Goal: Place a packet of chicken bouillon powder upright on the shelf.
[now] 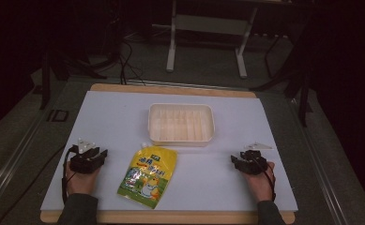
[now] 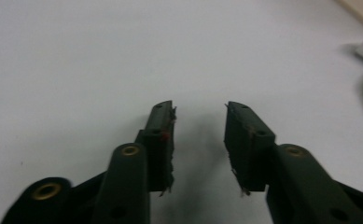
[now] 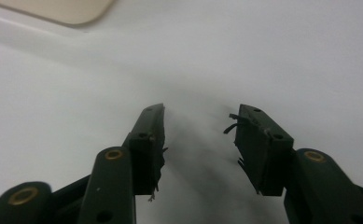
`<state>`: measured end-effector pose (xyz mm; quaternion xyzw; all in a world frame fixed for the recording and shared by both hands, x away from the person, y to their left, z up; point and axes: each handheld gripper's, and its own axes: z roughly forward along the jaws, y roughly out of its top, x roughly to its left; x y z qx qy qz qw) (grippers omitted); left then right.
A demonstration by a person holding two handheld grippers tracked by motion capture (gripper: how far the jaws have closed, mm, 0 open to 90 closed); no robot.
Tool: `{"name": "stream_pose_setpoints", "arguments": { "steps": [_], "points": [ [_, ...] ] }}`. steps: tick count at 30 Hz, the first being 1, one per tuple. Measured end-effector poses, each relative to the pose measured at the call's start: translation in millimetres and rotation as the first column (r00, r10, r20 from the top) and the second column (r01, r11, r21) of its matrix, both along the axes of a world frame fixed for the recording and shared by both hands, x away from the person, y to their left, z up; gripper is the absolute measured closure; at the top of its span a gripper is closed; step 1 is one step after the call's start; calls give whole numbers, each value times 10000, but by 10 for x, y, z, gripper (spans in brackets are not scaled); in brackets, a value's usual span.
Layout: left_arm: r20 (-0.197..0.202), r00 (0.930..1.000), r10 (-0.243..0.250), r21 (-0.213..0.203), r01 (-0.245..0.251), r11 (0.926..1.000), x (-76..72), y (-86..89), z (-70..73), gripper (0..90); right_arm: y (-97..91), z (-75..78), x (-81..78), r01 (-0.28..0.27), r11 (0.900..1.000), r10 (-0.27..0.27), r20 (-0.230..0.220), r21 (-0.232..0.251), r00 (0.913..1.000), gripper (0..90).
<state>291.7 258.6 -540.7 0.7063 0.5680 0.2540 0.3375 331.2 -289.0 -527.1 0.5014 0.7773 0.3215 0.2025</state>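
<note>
A big white sheet (image 1: pixel 124 122) covers a wooden table (image 1: pixel 171 217), and the wood peeks out along the near and far edges. On the sheet, near the middle, lies a yellow pouch (image 1: pixel 148 176) with a small white cap at its top corner and a cartoon picture on the front. It lies flat, a bit slanted, just in front of a pale plastic tray (image 1: pixel 181 106) that sits farther back and looks bare inside. The left gripper (image 1: pixel 97 153) rests on the sheet to the left of the pouch, near it but not touching, and a person's hand holds it from behind. The right gripper (image 1: pixel 234 160) rests on the sheet well apart from the pouch on the other side, also held by a hand. In the left gripper view, its two black jaws stand spread apart with nothing but white sheet between them, and a bit of yellow shows at the right edge. In the right gripper view, the jaws are spread wide too, with nothing between them. The room around the table is dark, with a grey floor (image 1: pixel 11 136), black cables (image 1: pixel 124 61), and the white legs of a stand (image 1: pixel 171 47) behind.
</note>
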Motion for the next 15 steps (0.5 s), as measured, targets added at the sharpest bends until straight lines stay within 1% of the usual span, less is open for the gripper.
{"name": "stream_pose_setpoints", "arguments": {
  "steps": [2,4,5,6,7,10,13,15],
  "points": [
    [33,10000,-53,-62,53,10000,-4,9,7,632,18,2,-5,-58,10000,58,2,45,10000,530],
    [91,9999,-142,-259,145,9996,-7,27,6,621,69,12,-18,-305,9994,307,-104,145,9995,540],
    [91,9999,-142,-259,145,9996,-7,27,6,619,69,12,-18,-305,9994,307,-104,145,9995,540],
    [92,9998,-175,-303,177,9994,-8,41,3,619,104,15,-23,-472,9988,473,-102,141,9988,554],
    [102,9998,-181,-351,184,9992,-9,46,3,611,178,19,-29,-760,9970,763,-174,148,9969,580],
    [199,9997,-127,-364,134,9992,-11,44,4,596,286,25,-41,-1083,9935,1093,-272,353,9936,580],
    [188,9997,-141,-323,147,9994,-11,41,4,588,388,43,-45,-1397,9882,1417,-297,623,9895,570],
    [194,9997,-156,-325,163,9993,-12,41,5,587,450,61,-48,-1626,9843,1650,-308,695,9858,568]
  ]
}}
